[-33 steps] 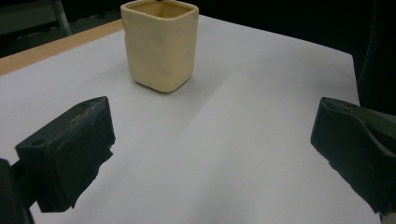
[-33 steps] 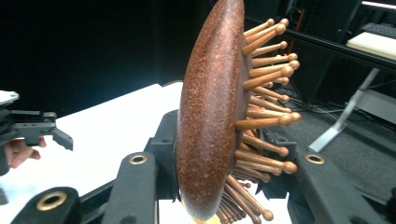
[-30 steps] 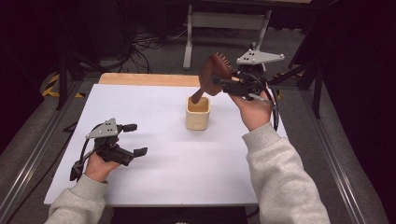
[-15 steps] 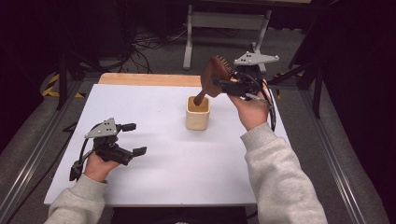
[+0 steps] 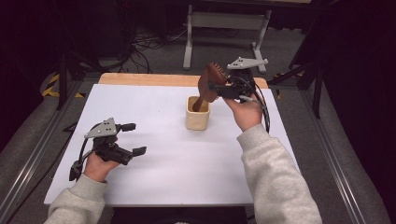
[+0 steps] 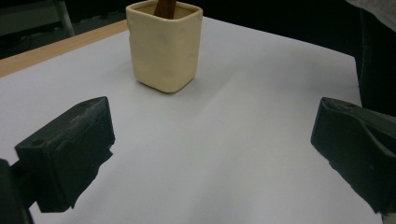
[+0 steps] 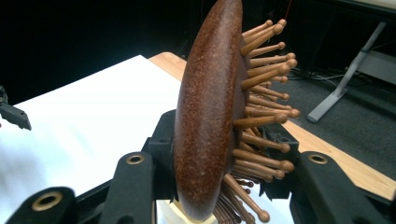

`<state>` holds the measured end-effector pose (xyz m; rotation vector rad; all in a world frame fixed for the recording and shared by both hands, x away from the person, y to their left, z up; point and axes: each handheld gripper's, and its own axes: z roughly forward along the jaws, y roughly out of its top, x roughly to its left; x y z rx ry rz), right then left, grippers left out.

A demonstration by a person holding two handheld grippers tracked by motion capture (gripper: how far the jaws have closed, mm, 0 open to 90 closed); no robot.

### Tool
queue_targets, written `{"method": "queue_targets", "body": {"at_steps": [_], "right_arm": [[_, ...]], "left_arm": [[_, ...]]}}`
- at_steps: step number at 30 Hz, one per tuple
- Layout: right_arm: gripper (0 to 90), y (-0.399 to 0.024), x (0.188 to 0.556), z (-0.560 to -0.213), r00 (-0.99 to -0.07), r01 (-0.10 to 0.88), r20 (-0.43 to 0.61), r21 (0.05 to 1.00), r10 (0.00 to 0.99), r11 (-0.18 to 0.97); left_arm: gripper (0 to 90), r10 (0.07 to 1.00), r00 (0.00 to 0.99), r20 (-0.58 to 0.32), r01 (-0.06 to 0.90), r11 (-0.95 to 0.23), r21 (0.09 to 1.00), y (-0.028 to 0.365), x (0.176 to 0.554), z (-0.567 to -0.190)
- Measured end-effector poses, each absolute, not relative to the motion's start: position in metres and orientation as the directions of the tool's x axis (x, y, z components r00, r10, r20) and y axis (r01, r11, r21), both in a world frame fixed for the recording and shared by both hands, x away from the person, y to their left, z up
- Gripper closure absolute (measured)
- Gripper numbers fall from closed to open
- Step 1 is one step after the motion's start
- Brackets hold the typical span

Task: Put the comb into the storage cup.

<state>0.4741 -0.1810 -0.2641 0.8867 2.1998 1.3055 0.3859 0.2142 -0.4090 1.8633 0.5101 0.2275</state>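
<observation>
Two grippers work over a white table sheet [image 5: 159,177] with a pale wooden strip [image 5: 140,79] along its far edge. Task item: a brown wooden hairbrush [image 5: 208,84], oval head, back surface speckled and smoothly domed, front set with round-tipped wooden pins that fan outward [image 7: 264,84]. Its handle points down into a cream-coloured cup [image 5: 197,113], squarish with rounded corners, glazed-looking, thick-walled; the handle end shows inside the rim in the left gripper view [image 6: 164,7]. The cup stands near the middle of the sheet, toward the far side, and the brush leans tilted above it. Right gripper [image 5: 219,88]: jaws closed on the brush head, one black jaw against the domed back, the other among the pins, seen close in the right gripper view [image 7: 219,186]. Left gripper [image 5: 133,139]: held low over the near left part of the sheet, well apart from the cup, black blocky jaws spread wide with nothing between them [image 6: 210,154], only bare sheet beneath.
</observation>
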Motion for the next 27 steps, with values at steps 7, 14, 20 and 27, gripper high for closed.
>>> {"method": "queue_targets", "body": {"at_steps": [7,14,20,27], "right_arm": [[56.5,-0.176,0.480,-0.273,-0.708,0.334,-0.021,0.870,0.706,0.361],[56.0,-0.173,0.484,-0.277,-0.714,0.353,-0.007,0.859,0.700,0.370],[55.6,-0.172,0.485,-0.280,-0.717,0.366,0.003,0.852,0.697,0.374],[54.4,-0.172,0.488,-0.286,-0.720,0.390,0.018,0.837,0.694,0.384]], "left_arm": [[0.6,0.453,0.887,-0.093,0.237,-0.273,0.933,0.214,0.386,-0.409],[0.6,0.452,0.887,-0.092,0.236,-0.275,0.932,0.214,0.386,-0.409],[0.6,0.452,0.888,-0.088,0.234,-0.277,0.932,0.214,0.386,-0.409],[0.6,0.452,0.888,-0.087,0.235,-0.282,0.930,0.213,0.387,-0.410]]}}
